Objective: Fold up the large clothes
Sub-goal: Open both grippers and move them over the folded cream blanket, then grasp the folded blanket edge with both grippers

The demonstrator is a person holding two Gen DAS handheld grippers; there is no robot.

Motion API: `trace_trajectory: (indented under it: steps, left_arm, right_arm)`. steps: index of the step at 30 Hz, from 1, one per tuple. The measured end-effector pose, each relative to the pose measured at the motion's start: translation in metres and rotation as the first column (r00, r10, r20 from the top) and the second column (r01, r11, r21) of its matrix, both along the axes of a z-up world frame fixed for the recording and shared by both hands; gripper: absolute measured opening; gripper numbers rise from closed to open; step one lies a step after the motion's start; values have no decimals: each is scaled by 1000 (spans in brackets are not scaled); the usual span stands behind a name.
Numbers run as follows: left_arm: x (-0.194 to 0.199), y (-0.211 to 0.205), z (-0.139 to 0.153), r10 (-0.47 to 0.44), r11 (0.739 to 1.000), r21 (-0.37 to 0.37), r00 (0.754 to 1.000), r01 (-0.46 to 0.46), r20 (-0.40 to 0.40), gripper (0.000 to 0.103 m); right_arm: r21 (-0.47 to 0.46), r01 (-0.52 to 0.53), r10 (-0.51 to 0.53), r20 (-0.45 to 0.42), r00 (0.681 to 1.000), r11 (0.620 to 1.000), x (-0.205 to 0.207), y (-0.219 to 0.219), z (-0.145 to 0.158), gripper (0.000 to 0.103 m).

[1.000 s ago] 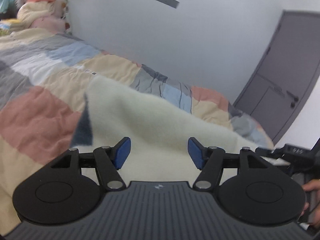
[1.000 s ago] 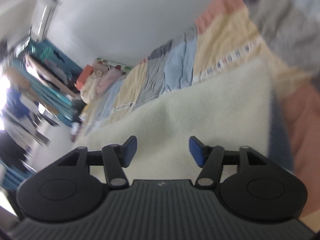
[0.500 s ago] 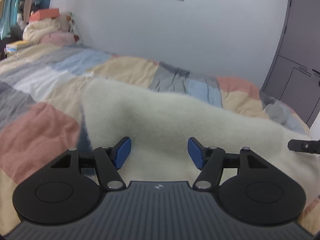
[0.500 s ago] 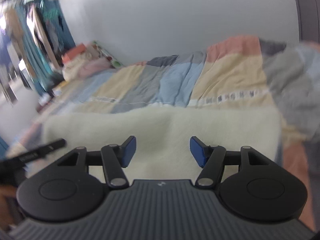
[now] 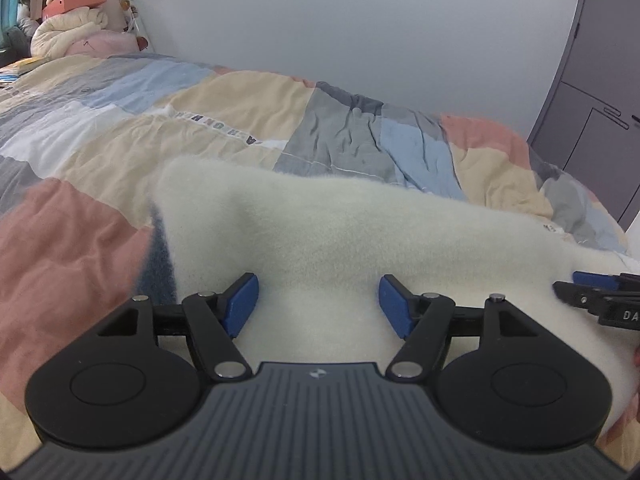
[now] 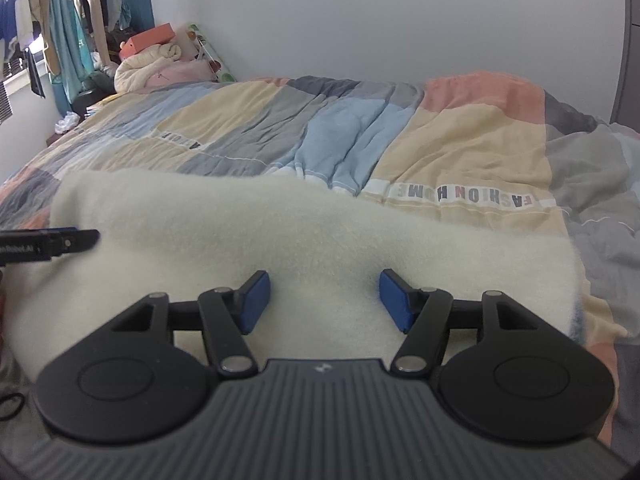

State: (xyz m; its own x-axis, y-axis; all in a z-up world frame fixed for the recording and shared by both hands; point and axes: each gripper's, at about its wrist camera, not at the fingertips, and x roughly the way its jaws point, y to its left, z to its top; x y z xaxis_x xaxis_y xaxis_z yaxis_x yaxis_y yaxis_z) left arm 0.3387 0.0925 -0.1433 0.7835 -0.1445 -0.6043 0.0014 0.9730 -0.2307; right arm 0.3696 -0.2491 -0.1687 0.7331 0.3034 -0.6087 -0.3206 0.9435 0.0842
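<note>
A large cream fleece garment (image 5: 360,236) lies spread on the bed, with a dark blue edge (image 5: 160,256) showing at its left side. It also shows in the right wrist view (image 6: 256,236). My left gripper (image 5: 318,304) is open and empty, just above the garment's near part. My right gripper (image 6: 324,300) is open and empty, also over the near part. The right gripper's tip shows at the right edge of the left wrist view (image 5: 592,292). The left gripper's tip shows at the left edge of the right wrist view (image 6: 60,242).
The garment rests on a patchwork quilt (image 6: 460,152) covering the bed. Pillows, a plush and an orange box (image 5: 76,32) are piled at the head of the bed. Hanging clothes (image 6: 72,24) are far left. A grey door (image 5: 600,100) stands at right, beyond the bed.
Both grippers have swung level from tilted views and now face across the bed. Both have stayed open and empty over the garment.
</note>
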Motion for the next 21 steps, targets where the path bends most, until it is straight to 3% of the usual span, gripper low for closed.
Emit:
trace_trajectory:
  steps: [3,7,9,12,17,21]
  left_arm:
    - [-9,1,7,15,1000,-16,999,-14,31,72]
    - [-30,5,18,27,993,-112,999,-22,43,72]
    - [-40,2,24,28,994,-109,998,-22,55,72]
    - [-54,-4,34,19,992,-126,998,-11,56,72]
    - [-88,-22,41,-22,990,-136,998,31,64,72]
    - [-115,-29,37,-35,981,-189,999,37,11,72]
  right_arm:
    - [-9,6,-6,10,1000,1000,-2,2,1,64]
    - [2,59,-59,2,998,998,-7,5,10,64]
    - [18,77,-77,9,997,997,-14,9,17,65]
    - [105,83,-81,-25,996,991,-25,8,23,65]
    - [157,96,-91,-35,995,983,-53,8,35,65]
    - [281,138,-107,-122,987,950,-72,-1,37,65]
